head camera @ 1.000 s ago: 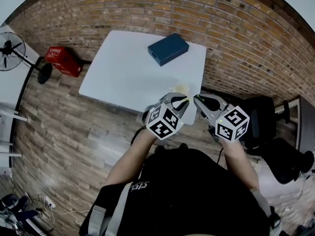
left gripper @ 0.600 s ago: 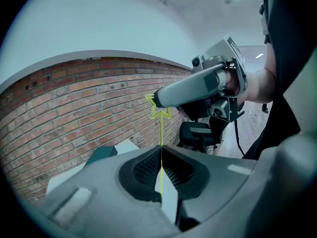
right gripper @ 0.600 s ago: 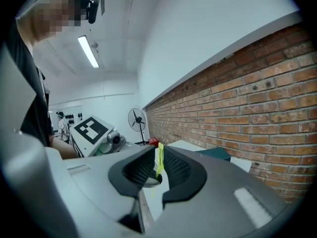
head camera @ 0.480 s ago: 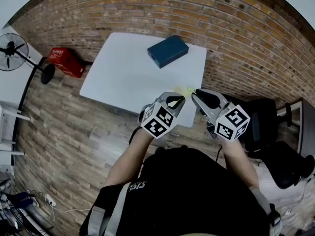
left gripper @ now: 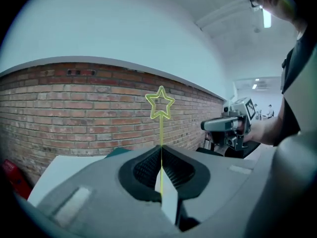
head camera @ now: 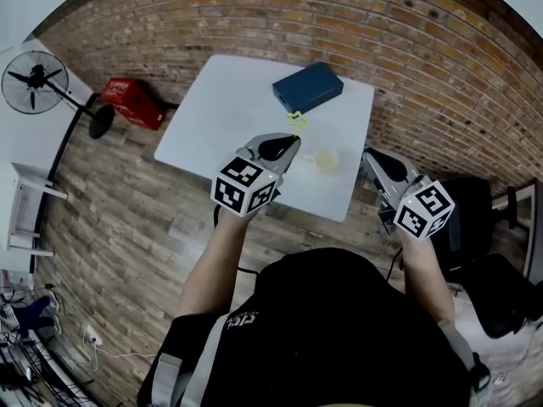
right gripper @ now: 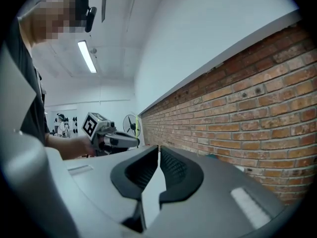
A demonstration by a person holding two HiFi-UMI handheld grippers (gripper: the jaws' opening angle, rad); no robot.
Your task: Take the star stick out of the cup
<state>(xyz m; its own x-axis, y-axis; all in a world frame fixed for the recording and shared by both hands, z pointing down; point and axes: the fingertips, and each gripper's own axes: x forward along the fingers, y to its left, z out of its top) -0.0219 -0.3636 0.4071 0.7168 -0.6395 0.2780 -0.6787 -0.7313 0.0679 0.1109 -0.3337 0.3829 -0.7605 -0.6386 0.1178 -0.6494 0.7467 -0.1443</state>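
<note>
Well, at the far left a fan [head camera: 36, 79] stands on the brick-patterned floor, and just right of it a red box [head camera: 136, 103] sits near the corner of the white table [head camera: 221, 117].

Over the near half of that table I hold my left gripper [head camera: 291, 139], its jaws pressed together on the thin shaft of the star stick [head camera: 297, 121]. In the left gripper view the yellow-green shaft runs straight up from between the pads, and the outlined star stands upright above them against the brick wall. The stick is out of the cup and in the air, up and to the cup's left, its star near the dark blue box [head camera: 308, 86] that lies at the table's far edge.

The cup [head camera: 327, 159] — pale and see-through — stands on the table between my two grippers, touched by neither.

Further right, my right gripper [head camera: 372, 156] hangs at the table's right edge, well apart from the stick. Its jaws have just been closing, and the right gripper view shows them together with only a sliver of light between the pads — nothing is held there.
</note>
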